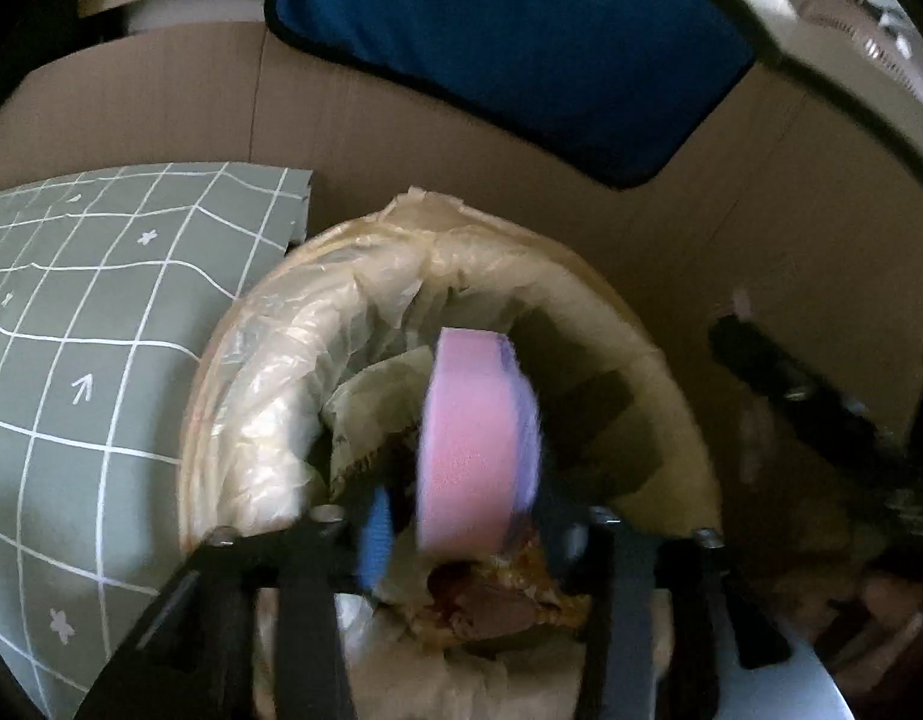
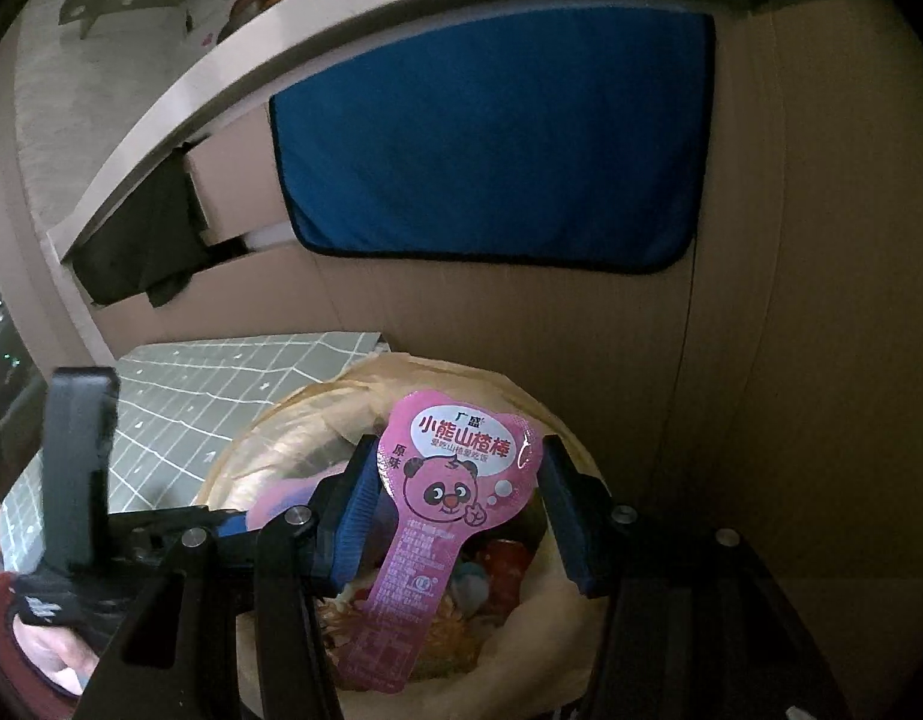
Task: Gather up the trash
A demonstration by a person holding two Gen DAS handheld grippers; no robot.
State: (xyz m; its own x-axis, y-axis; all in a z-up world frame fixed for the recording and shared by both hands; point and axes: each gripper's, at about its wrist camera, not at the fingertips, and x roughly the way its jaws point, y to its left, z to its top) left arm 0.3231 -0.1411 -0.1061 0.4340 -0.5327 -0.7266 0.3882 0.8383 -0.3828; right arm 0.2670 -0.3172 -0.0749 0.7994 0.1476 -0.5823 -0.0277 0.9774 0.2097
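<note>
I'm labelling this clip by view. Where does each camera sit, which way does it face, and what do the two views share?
Left wrist: sits on the left hand-held gripper, looking down into the lined bin; its two fingers show, open around a blurred pink sponge.
Right wrist: sits on the right hand-held gripper, looking down at the same bin; its fingers flank a pink wrapper; the left gripper and a hand show at left.
Shared: bin, grid mat, blue cloth, cardboard.

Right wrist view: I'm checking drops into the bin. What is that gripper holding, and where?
The pink snack wrapper, pinched across its wide head's side edges by the right gripper, over the lined bin.
</note>
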